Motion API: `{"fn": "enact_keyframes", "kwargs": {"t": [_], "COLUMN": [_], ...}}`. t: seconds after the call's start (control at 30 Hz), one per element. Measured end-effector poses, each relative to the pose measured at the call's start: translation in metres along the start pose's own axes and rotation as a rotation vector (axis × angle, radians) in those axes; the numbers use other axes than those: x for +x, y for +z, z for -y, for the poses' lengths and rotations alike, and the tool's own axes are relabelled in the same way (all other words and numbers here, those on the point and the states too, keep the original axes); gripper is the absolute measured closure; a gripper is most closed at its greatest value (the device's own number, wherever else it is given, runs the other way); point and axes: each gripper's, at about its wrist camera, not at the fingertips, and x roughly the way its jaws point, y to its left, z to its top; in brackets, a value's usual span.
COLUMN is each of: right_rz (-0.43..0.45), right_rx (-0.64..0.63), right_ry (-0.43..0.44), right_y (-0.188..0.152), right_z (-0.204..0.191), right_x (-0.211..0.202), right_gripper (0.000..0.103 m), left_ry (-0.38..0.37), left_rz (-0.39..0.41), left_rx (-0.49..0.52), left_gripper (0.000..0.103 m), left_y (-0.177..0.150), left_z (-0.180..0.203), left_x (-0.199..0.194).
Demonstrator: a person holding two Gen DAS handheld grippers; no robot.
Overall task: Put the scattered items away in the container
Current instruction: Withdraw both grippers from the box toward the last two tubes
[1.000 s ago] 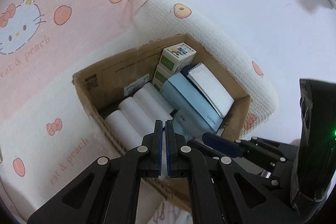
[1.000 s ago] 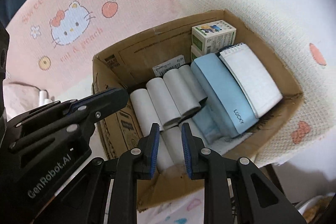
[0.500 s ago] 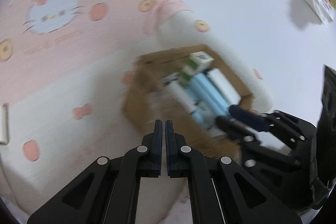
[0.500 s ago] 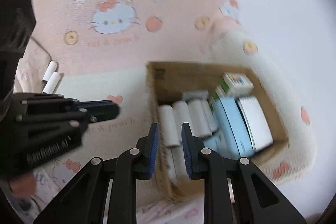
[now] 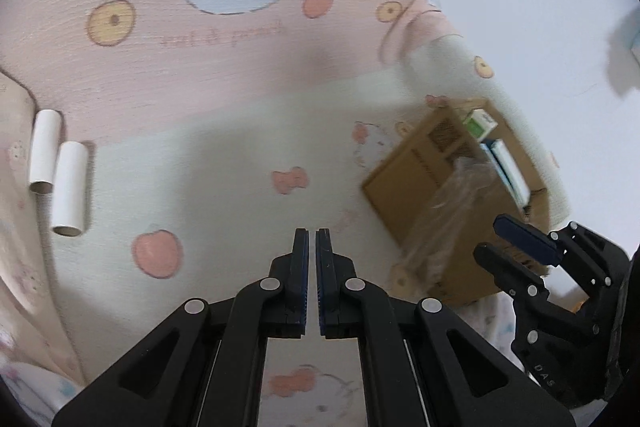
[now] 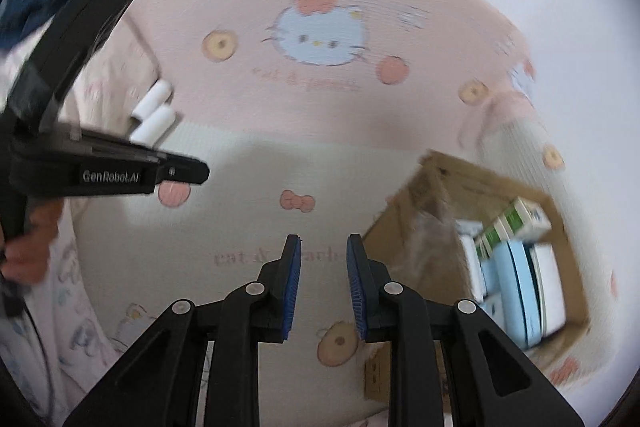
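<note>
1. I see a blanket [image 5: 224, 131] of soft, ribbed matt cloth, printed pink and cream.
2. The box [image 5: 412, 183] reads as rough brown cardboard with a crinkled glossy film [image 5: 460, 183] over it.
3. Two tubes [image 5: 70, 187] look like smooth white matt paper.
4. My gripper's fingers [image 5: 300, 259] are matt black plastic with ridged blue pads and shiny metal pins.

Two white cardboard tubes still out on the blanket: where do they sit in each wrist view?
Left wrist view: the white cardboard tubes lie side by side at the far left edge, on the blanket's pink-to-cream border.
Right wrist view: they sit upper left, just above the left claw.
Shared landmark: the cardboard box, at right in both views.
</note>
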Motion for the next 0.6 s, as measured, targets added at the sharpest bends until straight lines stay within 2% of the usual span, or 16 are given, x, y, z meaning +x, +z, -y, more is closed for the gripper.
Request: {"fn": "enact_keyframes", "kwargs": {"t": [0.03,0.07,0.13,0.17,0.23,0.27,0.3,0.33,0.43,0.6], "right_rz": [-0.001,-0.003,-0.001,-0.001,0.018,0.031,0.050,0.060,0.066,0.061], "right_rx": [-0.029,-0.059,-0.090,-0.105,-0.137,-0.149,-0.166,-0.181,-0.221,-0.240], "right_ry": [-0.003,0.001,0.018,0.028,0.037,0.037,0.037,0.038,0.041,0.088], "right_y": [0.003,0.007,0.012,0.015,0.023,0.025,0.028,0.031,0.039,0.053], "right_z": [-0.008,-0.018,-0.030,-0.037,-0.051,-0.056,-0.062,-0.068,-0.083,-0.105], "right_x": [0.005,0.011,0.021,0.027,0.035,0.037,0.040,0.043,0.053,0.074], "right_gripper": [0.081,0.080,0.072,0.069,0.051,0.049,0.046,0.043,0.039,0.039], "left_ry": [0.017,0.036,0.044,0.031,-0.012,-0.023,-0.012,0.029,0.136,0.148], "left_rz": [0.009,0.016,0.015,0.007,-0.010,-0.012,-0.011,-0.003,0.000,0.031], "left_rx": [-0.009,-0.024,-0.074,-0.097,-0.150,-0.162,-0.166,-0.150,-0.090,-0.079], "left_gripper": [0.094,0.081,0.064,0.063,0.063,0.062,0.062,0.062,0.062,0.059], "left_y": [0.000,0.001,0.004,0.006,0.006,0.004,0.002,-0.001,-0.006,0.001], "left_z": [-0.006,-0.012,-0.028,-0.036,-0.053,-0.059,-0.066,-0.072,-0.077,-0.084], "left_x": [-0.001,0.000,0.004,0.006,0.009,0.011,0.012,0.013,0.016,0.016]}}
